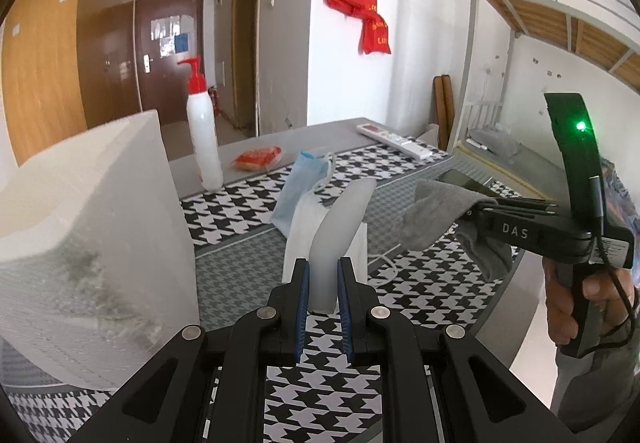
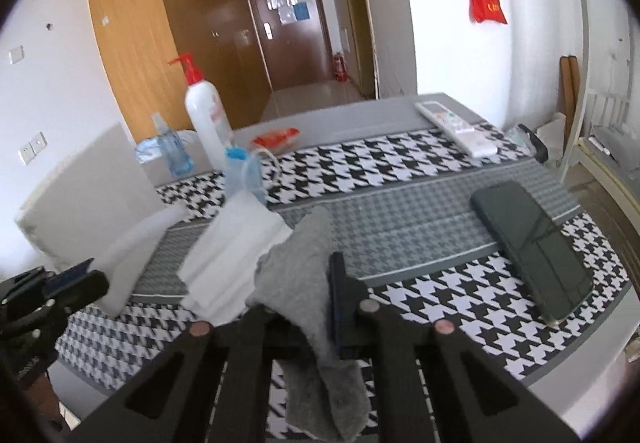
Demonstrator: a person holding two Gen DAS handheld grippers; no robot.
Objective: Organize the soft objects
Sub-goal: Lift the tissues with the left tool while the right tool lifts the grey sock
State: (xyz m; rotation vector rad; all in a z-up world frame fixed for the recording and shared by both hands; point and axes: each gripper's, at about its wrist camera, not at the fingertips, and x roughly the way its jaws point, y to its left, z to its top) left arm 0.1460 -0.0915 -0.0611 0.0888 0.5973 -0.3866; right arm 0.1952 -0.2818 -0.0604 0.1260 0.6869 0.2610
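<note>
Both grippers pinching soft items over the houndstooth counter (image 2: pixel 400 171).
Left gripper (image 1: pixel 323 283) jaws pinched on a white foam strip (image 1: pixel 340 231), strip curving up and away from the tips; right gripper (image 2: pixel 312 295) jaws pressed together on a grey sock (image 2: pixel 304 263), sock held off the counter, draped over the jaws and hanging below them; white face mask (image 2: pixel 232 255) just beside the sock, blue face mask (image 2: pixel 244 171) behind it; big white foam block (image 1: pixel 92 227) at left; pump bottle (image 2: pixel 206 119), remote (image 2: pixel 456 127), dark phone (image 2: pixel 532 243) on the counter; person's hand (image 1: pixel 580 295) on the right gripper's handle.
</note>
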